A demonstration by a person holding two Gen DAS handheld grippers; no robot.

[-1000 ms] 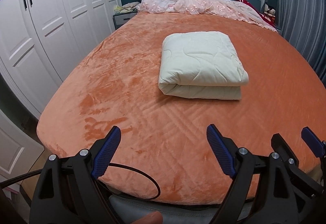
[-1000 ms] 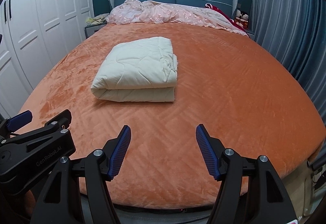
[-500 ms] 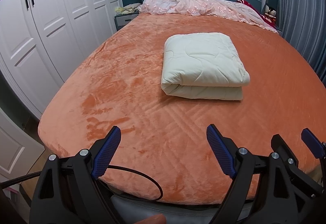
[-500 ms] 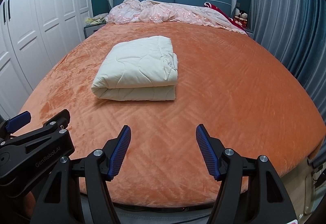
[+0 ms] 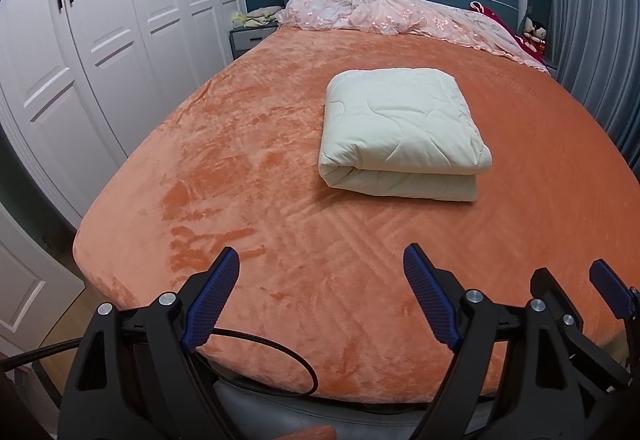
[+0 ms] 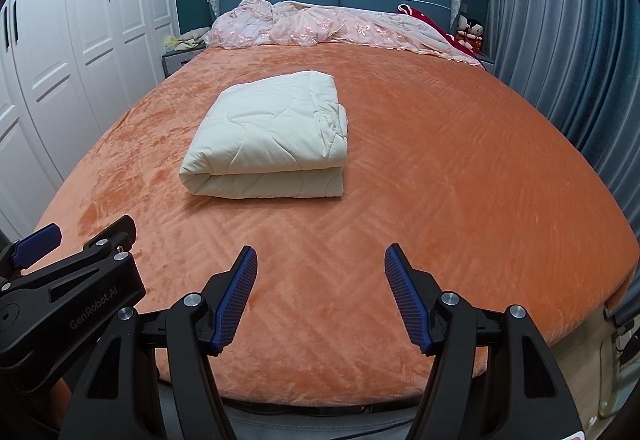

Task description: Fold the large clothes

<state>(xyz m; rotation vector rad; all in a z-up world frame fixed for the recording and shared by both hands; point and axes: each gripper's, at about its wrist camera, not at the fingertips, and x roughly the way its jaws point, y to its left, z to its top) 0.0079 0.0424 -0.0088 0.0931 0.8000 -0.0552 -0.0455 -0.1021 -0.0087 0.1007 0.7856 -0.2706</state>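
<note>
Cream quilt (image 5: 402, 131) lies folded into a thick square in the middle of the orange bed (image 5: 248, 175), same spot as a second ago, only a slight camera drift since. Left gripper (image 5: 322, 304) and right gripper (image 6: 320, 296) both hover at the foot edge of the bed, well apart from the quilt, jaws apart, holding nothing. Looks like folding is done, hands backed off
</note>
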